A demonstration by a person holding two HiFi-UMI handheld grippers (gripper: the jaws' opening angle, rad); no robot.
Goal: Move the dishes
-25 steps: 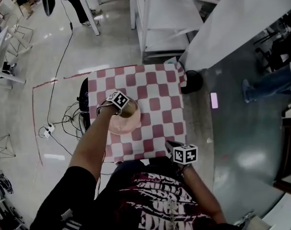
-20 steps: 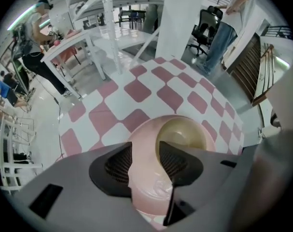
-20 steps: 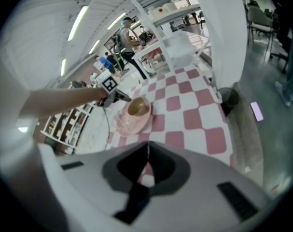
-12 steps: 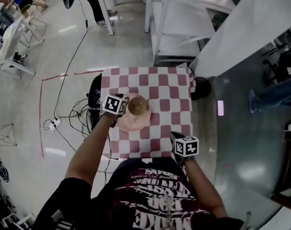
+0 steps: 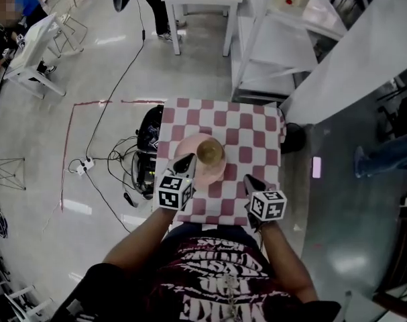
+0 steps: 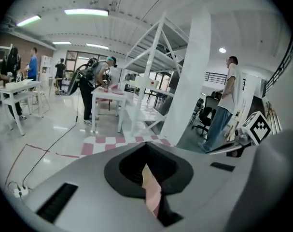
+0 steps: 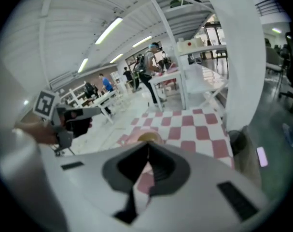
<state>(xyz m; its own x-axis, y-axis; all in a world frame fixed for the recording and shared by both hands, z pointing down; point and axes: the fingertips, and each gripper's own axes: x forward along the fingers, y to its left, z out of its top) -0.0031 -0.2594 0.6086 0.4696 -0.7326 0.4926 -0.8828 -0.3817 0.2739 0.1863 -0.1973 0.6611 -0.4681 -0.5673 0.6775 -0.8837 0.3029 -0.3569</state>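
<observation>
Plate — pink, beneath a perhaps tan bowl — left tongs just closed empty, right tongs shut

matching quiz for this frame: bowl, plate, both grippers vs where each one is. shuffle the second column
Things:
1. bowl
2. plate
3. left gripper
4. right gripper

Places:
a. over the near-right part of the checked cloth, clear of both dishes
b. lies directly on the checked cloth
c. sits on the plate
d. at the plate's near-left rim, as the head view shows it

Pairs: 1-c, 2-b, 3-d, 4-a.

Both grippers are shut. The left gripper's jaws have just closed, with nothing gripped between them.
</observation>
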